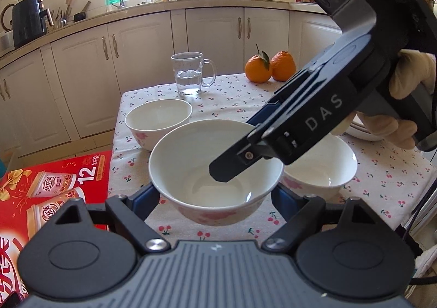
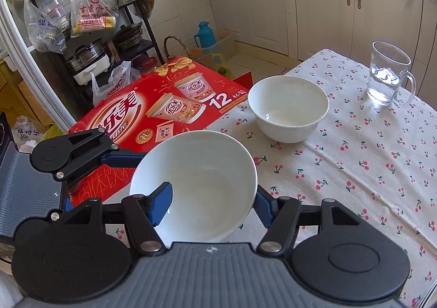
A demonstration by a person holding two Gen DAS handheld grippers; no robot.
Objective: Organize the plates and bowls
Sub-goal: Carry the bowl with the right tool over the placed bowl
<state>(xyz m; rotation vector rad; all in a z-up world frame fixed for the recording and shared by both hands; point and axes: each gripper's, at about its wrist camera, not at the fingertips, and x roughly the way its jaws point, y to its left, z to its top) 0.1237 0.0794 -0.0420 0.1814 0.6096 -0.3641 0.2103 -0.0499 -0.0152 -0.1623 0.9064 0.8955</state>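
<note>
Holding the near bowl (image 1: 215,171) raised above the cherry-print table (image 1: 382,171), my left gripper (image 1: 215,196) cradles its sides between spread fingers; whether they press it, I cannot tell. My right gripper (image 2: 213,209) pinches the rim at 6 o'clock, one finger inside. A second bowl (image 2: 288,108) waits at 1 o'clock. To nest them cleanly, I should keep the rim level and lower centred.

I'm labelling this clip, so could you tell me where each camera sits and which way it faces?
Left wrist: on the left gripper, facing the kitchen counter over the held bowl; shows the right gripper and gloved hand.
Right wrist: on the right gripper, facing the red box; shows the left gripper.
Shared: held bowl, far bowl, glass mug.
</note>
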